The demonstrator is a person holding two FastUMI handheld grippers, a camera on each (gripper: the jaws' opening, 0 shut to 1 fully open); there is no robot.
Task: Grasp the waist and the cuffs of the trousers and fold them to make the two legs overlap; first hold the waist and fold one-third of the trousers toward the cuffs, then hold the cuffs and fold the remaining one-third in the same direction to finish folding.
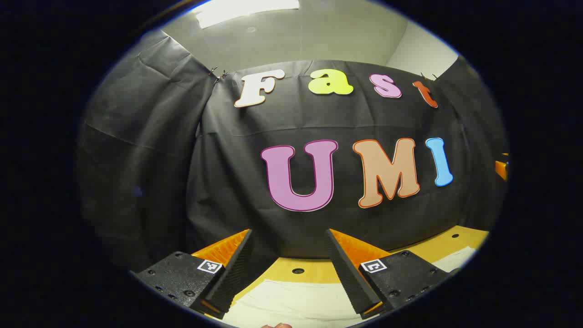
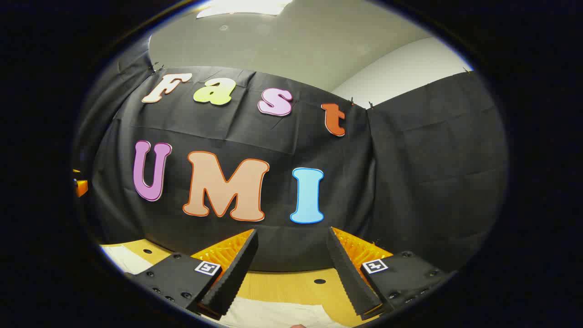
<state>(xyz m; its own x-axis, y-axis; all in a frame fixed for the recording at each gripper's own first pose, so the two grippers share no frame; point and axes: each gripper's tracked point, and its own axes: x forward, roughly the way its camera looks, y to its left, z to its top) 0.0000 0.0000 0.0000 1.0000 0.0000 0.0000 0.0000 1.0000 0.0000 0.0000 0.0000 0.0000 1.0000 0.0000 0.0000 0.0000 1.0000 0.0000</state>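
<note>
Pale cream cloth, the trousers (image 1: pixel 291 300), lay flat on the yellow wooden surface (image 1: pixel 314 269) low in the left gripper view, reaching from beneath the left gripper (image 1: pixel 288 266) toward the booth's black cloth wall (image 1: pixel 150 150), with a further patch of the same cloth at the right edge of that view. The left gripper hung above the trousers with its two fingers spread wide apart and nothing between them; neither finger touched the cloth. A round hole (image 1: pixel 298 271) in the surface showed in the gap between the fingers, just beyond the far edge of the trousers. In the right gripper view the right gripper (image 2: pixel 291 266) likewise stood with its fingers well apart and empty, raised over the surface (image 2: pixel 282 287). The trousers (image 2: pixel 278 315) lay below and between those fingers at the bottom of that view, and another piece showed at the far left beside the left-hand finger. Both cameras faced the wall (image 2: pixel 432 150), with a pale ceiling (image 2: pixel 291 41) above it.
</note>
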